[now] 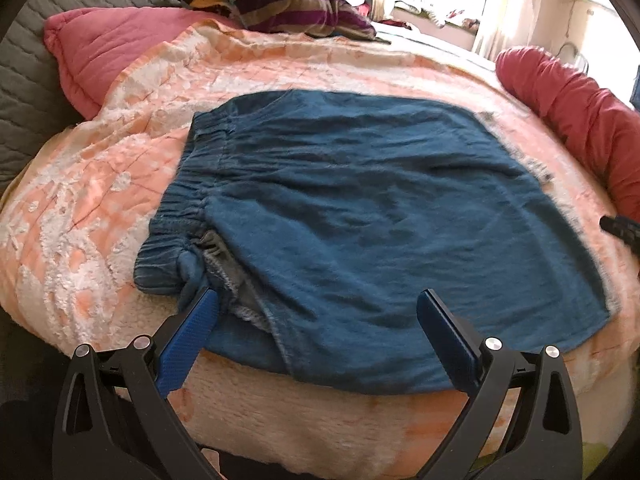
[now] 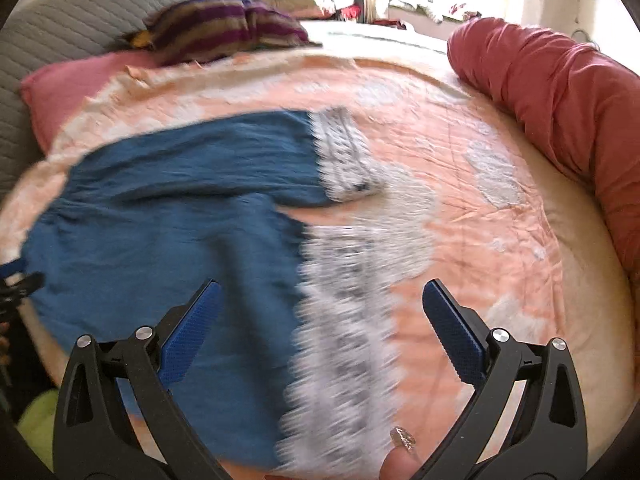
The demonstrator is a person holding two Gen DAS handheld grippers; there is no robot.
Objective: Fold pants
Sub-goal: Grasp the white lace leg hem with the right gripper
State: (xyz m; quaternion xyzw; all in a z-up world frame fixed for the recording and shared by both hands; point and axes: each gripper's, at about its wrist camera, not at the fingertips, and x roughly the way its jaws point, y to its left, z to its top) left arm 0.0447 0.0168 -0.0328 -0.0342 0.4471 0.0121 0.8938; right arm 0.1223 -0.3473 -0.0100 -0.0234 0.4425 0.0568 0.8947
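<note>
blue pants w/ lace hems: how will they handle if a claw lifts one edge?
The blue crinkled cloth pants will likely drape limp, given the soft wrinkles. The pale lace hem trim looks light, apt to flutter or snag. The gathered elastic waistband is probably bulkier, so an easier pinch. On the fuzzy peach bedspread they should drag, not slide.

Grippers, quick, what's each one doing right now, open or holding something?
Left gripper: open, holding nothing, over the pants.
Right gripper: open, holding nothing.

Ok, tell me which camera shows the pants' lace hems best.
The right wrist view: both white lace hems of the blue pants show, though blurred. The left wrist view shows only slivers of lace along the pants' far edge.
</note>
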